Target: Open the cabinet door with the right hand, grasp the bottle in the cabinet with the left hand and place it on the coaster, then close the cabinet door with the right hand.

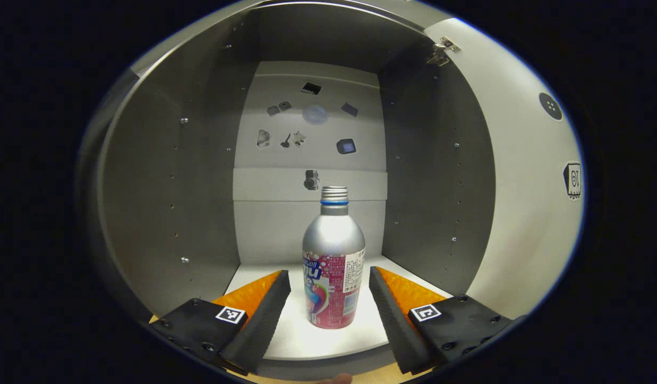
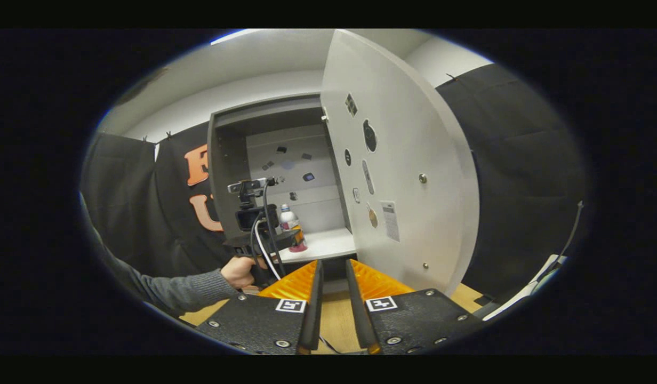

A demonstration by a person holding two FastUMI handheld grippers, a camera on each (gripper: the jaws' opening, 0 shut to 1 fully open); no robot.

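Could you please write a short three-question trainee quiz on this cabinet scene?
1. True or false: the cabinet door stands open.
2. The bottle is: A) lying down, B) upright on the cabinet's shelf between the left gripper's spread fingers, C) on a coaster.
3. Fill in: the right gripper's fingers hold ____ between them.

Key: 1 true; 2 B; 3 nothing, being apart from the door and nearly closed.

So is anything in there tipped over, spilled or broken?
Nothing stands out. The bottle stands upright on the cabinet shelf, with no puddle around it; it has no cap on its neck. The cabinet door hangs open. The left gripper is open, one finger on each side of the bottle.
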